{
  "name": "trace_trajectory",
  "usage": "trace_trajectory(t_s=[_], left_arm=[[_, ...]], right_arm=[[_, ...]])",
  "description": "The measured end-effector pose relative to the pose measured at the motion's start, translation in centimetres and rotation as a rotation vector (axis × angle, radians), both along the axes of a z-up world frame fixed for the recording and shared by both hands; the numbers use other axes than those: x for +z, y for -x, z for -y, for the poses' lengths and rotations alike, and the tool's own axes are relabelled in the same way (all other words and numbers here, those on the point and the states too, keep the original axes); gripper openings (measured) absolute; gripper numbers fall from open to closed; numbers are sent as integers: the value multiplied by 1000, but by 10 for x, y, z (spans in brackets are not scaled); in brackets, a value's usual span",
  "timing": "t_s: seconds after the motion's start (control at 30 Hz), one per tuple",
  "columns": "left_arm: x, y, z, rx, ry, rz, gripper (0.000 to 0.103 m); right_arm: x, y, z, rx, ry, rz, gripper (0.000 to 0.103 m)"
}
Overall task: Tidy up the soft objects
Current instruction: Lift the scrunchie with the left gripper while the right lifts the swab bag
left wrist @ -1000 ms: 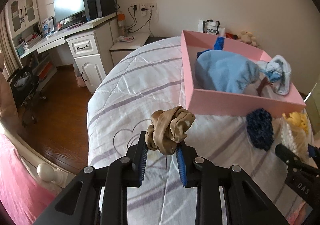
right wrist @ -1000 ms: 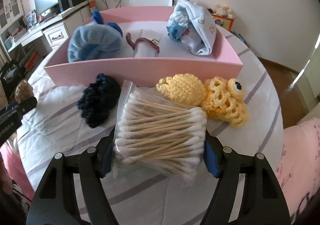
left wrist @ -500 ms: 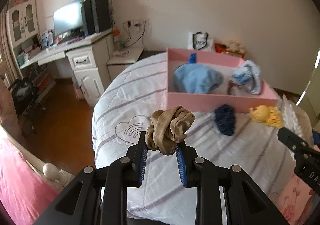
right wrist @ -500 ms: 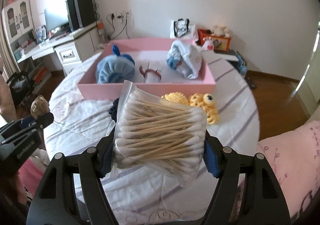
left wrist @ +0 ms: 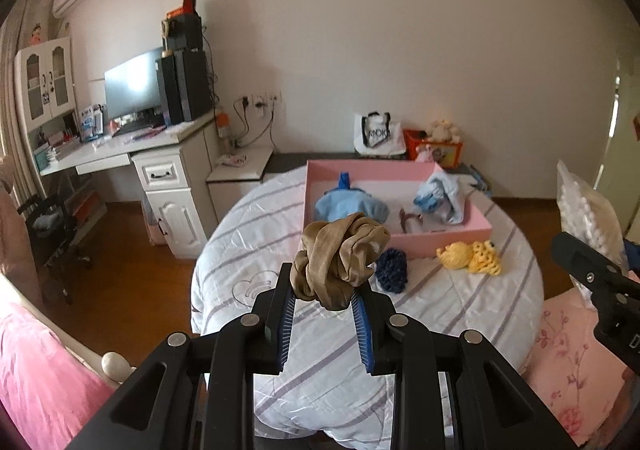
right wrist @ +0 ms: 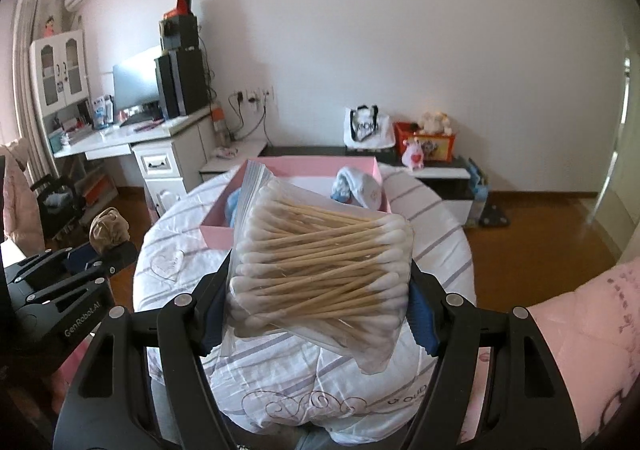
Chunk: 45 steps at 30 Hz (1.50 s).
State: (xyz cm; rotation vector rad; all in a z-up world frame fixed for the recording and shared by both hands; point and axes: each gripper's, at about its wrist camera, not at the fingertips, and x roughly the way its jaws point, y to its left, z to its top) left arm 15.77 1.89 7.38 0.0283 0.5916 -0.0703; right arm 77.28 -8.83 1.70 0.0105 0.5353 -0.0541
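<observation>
My left gripper (left wrist: 325,290) is shut on a tan scrunchie (left wrist: 340,256) and holds it high above the round table (left wrist: 256,246). My right gripper (right wrist: 318,292) is shut on a clear bag of cotton swabs (right wrist: 320,262), also raised well above the table. The pink box (left wrist: 436,240) sits at the table's far side and holds a blue cap (left wrist: 348,205), a white-and-blue cloth (left wrist: 442,195) and a small brown item. A dark blue scrunchie (left wrist: 392,270) and a yellow crochet toy (left wrist: 470,256) lie in front of the box.
A white desk (left wrist: 120,153) with a monitor stands at the left. A low dark shelf with a bag and toys runs along the far wall. Pink bedding (left wrist: 36,378) lies at the lower left and right. Wooden floor surrounds the table.
Both grippers have risen and pulled back from the table with their loads still held. The box and the items on the table now look smaller and farther away.
</observation>
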Motion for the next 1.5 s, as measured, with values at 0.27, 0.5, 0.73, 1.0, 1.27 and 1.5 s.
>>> trace_trajectory(t_s=[0.27,0.5,0.73,1.0,1.27,1.5], left_arm=[[25,47,0,-5,-1,74,25],[43,87,0,-18,-4,148,26],[50,123,0,-20,-1,211,26],[43,146,-2,-39,1,226,27],[37,145,-5,-43,-1,215,27],[39,133,0,-32,7,215,27]], right_arm=[[27,32,-9,6,22,93,69],[44,57,-16,20,33,155,69],[55,75,-23,29,49,202,69],[53,83,-24,20,53,213,69],[53,81,-25,18,50,208,69],[56,76,-25,21,52,195,69]])
